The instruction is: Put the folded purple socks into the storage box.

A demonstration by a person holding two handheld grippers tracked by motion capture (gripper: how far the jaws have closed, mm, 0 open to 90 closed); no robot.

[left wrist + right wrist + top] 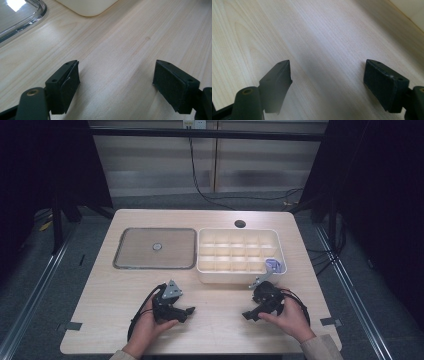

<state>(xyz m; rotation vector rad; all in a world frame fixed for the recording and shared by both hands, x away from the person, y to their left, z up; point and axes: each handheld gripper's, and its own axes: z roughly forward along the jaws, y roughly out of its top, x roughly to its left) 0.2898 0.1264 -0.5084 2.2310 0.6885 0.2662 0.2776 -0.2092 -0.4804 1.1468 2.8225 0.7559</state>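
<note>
While both tongs (191, 310) (245, 315) gape empty, the divided box (239, 276) holds one purple piece (274, 265).

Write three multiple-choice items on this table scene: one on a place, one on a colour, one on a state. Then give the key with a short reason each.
1. Where does the clear flat tray lie in the high view?
A. left of the white divided box
B. inside the box
C. at the table's near edge

2. What colour is the small thing in the box's near right compartment?
A. red
B. pale purple
C. green

3. How do the jaws of the left gripper stand?
A. closed on a thing
B. closed on nothing
C. apart, with bare table between them

Key:
1 A, the tray lies side by side with the box, on its left.
2 B, it shows pale purple against the white walls.
3 C, the left gripper view shows a wide gap with wood grain between the pads.
</note>
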